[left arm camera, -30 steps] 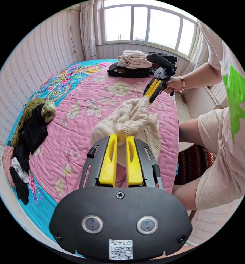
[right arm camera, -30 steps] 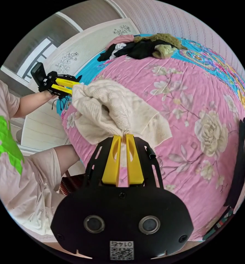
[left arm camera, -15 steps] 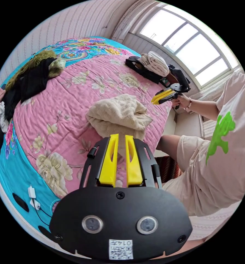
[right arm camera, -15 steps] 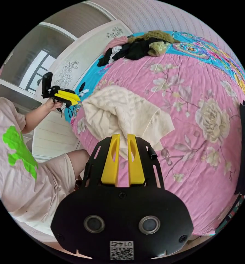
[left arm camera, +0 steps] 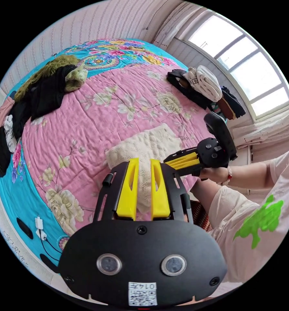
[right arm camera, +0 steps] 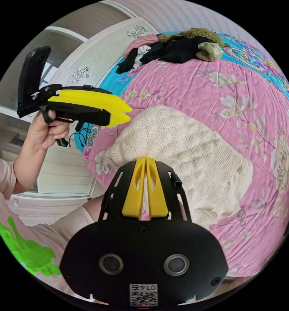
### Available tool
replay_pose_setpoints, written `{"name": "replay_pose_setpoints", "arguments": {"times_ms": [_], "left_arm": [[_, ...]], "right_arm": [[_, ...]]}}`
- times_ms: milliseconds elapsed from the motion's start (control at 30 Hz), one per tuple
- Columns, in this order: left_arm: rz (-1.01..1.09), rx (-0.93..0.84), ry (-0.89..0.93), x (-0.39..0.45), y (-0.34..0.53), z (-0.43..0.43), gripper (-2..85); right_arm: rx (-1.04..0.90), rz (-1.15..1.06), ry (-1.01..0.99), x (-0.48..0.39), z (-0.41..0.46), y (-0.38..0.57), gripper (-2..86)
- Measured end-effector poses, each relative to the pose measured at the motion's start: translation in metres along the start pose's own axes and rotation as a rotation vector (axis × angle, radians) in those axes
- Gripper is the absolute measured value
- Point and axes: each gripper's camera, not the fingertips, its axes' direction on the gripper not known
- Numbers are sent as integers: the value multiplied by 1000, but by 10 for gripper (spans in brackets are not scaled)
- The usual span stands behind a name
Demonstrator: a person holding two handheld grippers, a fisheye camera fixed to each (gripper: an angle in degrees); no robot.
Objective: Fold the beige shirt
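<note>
Cream cable-knit shirt (right arm camera: 180,145) on pink floral quilt (right arm camera: 235,81); yellow-jawed black tongs (right arm camera: 145,162).

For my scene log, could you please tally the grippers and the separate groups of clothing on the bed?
Grippers: 2, the left gripper and the right gripper.
Beige shirt lying alone: 1.
Dark clothes heap: 1.
Stacked clothes by the window: 1.
Total: 5.

We see a pink floral quilt (left arm camera: 95,107) over a turquoise bedsheet (left arm camera: 8,191). Heap of dark clothes (left arm camera: 37,94) near far edge, folded clothes (left arm camera: 204,86) by the window (left arm camera: 245,58), white charger (left arm camera: 39,226) on sheet.
</note>
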Motion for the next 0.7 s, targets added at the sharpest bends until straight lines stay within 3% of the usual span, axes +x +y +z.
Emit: {"name": "replay_pose_setpoints", "arguments": {"times_ms": [133,233,300,700], "left_arm": [[9,-140,-146,24,10,44,43],[66,-258,-279,33,20,82,26],[73,-230,-307,39,22,82,22],[46,-243,-220,43,17,99,9]], "right_arm": [[-26,15,49,-16,27,10,-3],[-88,29,-35,-8,45,14,-6],[-62,39,-36,-4,37,18,-5],[-58,147,260,10,50,16,103]]}}
